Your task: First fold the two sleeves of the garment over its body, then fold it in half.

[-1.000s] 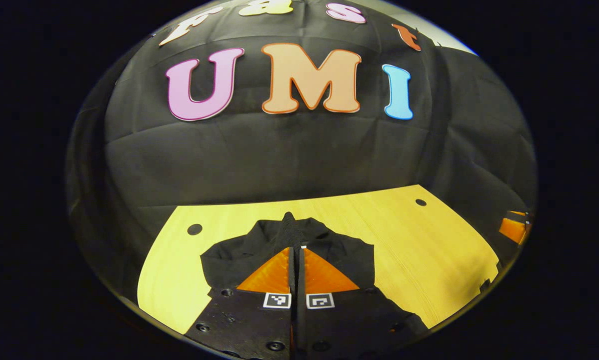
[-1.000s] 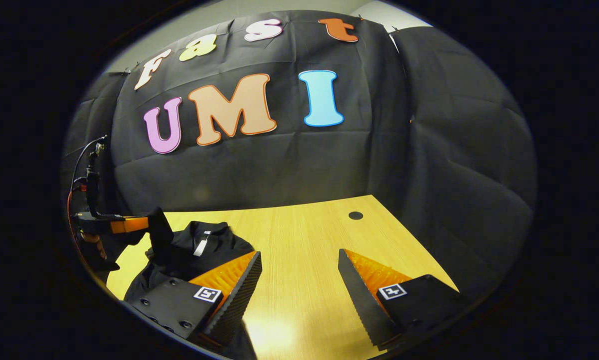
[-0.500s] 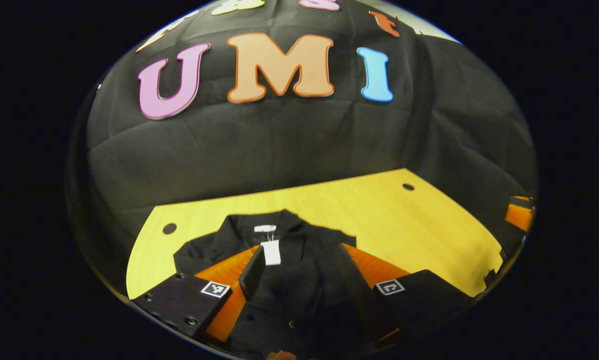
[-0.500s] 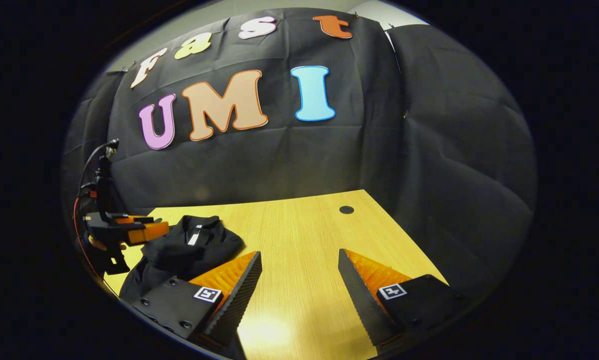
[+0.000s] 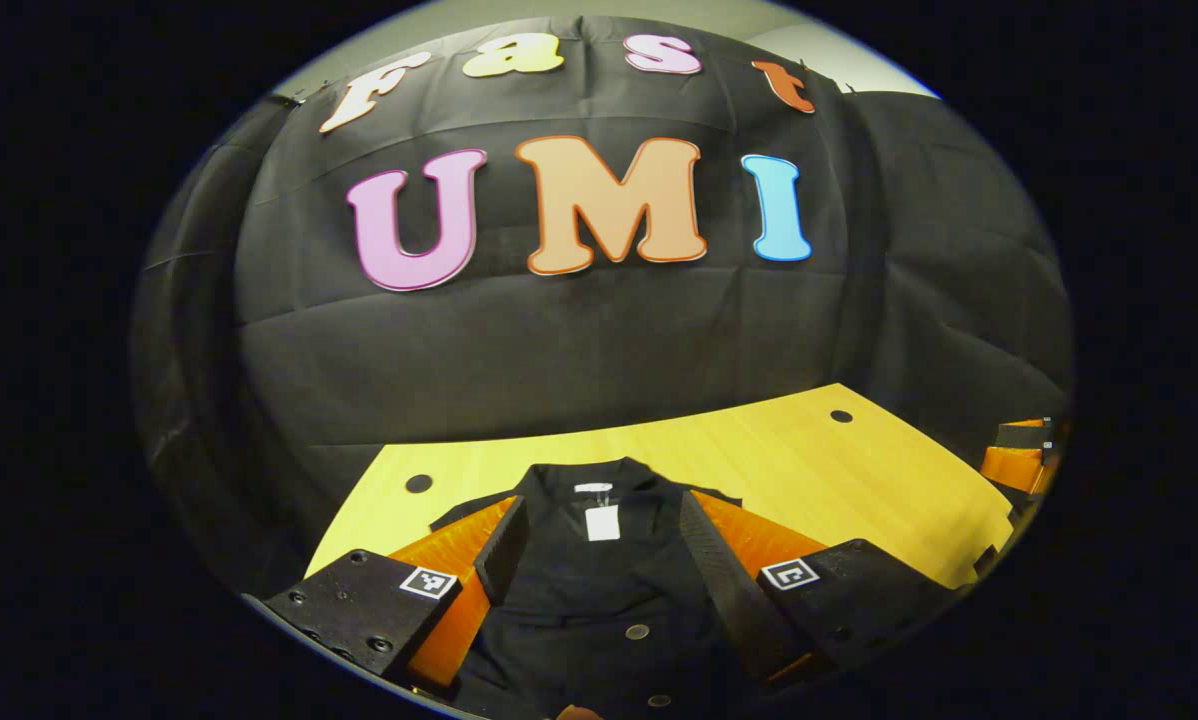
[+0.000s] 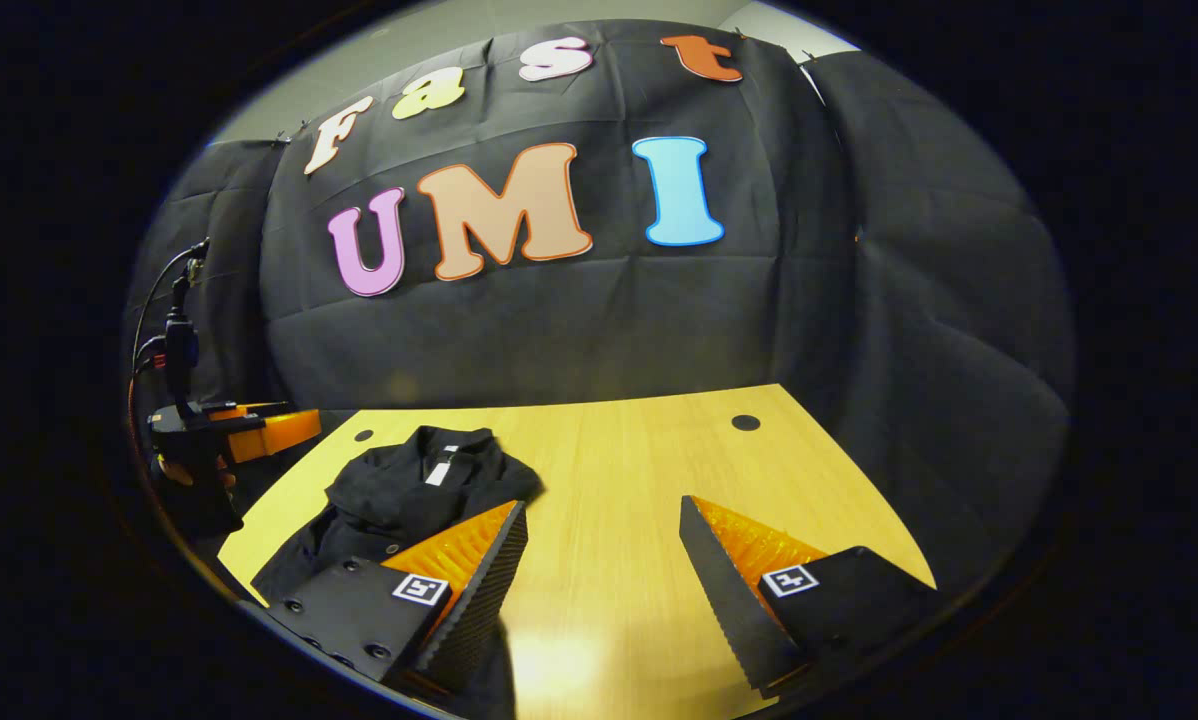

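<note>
Black garment (image 5: 599, 580) laid on wooden table (image 5: 859, 480), collar tag seen, left gripper (image 5: 599, 545) held spread above it, right gripper (image 6: 604, 560) spread over bare tabletop, nothing gripped.

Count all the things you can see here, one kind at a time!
Black garment: 1
White tag at its collar: 1
Wooden table: 1
Round holes in the table: 2
Claws, left claw and right claw, both open: 2
Total: 7
</note>
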### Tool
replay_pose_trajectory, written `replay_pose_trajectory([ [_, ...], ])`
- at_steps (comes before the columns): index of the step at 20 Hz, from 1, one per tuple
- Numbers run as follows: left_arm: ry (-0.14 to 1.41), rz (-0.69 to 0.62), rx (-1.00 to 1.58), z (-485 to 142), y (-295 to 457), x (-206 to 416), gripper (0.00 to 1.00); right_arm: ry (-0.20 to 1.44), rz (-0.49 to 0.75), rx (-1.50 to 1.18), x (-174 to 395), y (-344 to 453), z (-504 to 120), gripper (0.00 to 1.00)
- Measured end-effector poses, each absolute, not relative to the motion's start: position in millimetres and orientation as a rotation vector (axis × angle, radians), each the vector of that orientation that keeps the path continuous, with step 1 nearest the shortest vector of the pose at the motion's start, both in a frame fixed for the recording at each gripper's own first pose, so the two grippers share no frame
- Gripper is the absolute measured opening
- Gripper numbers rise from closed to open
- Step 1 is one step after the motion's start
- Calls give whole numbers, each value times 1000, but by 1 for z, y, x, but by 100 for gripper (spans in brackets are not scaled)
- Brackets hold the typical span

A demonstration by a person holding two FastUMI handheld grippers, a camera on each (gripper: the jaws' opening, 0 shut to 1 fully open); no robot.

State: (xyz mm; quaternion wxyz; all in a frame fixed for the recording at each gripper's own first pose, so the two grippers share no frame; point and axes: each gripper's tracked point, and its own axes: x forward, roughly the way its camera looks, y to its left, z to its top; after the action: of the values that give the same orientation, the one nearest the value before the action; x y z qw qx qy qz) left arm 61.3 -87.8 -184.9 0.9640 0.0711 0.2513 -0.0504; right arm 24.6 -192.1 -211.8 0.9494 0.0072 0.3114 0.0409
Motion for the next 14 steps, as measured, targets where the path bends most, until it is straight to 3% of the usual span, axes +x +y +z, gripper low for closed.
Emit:
replay_pose_trajectory([
  [7,563,-5,165,-187,5,-27,94,668,116,-3,-24,-133,-221,94],
  [9,579,18,156,-190,25,-49,94,686,125,-15,-37,-120,-226,98],
  [14,633,53,139,-206,57,-97,95,732,137,-38,-66,-95,-241,97],
])
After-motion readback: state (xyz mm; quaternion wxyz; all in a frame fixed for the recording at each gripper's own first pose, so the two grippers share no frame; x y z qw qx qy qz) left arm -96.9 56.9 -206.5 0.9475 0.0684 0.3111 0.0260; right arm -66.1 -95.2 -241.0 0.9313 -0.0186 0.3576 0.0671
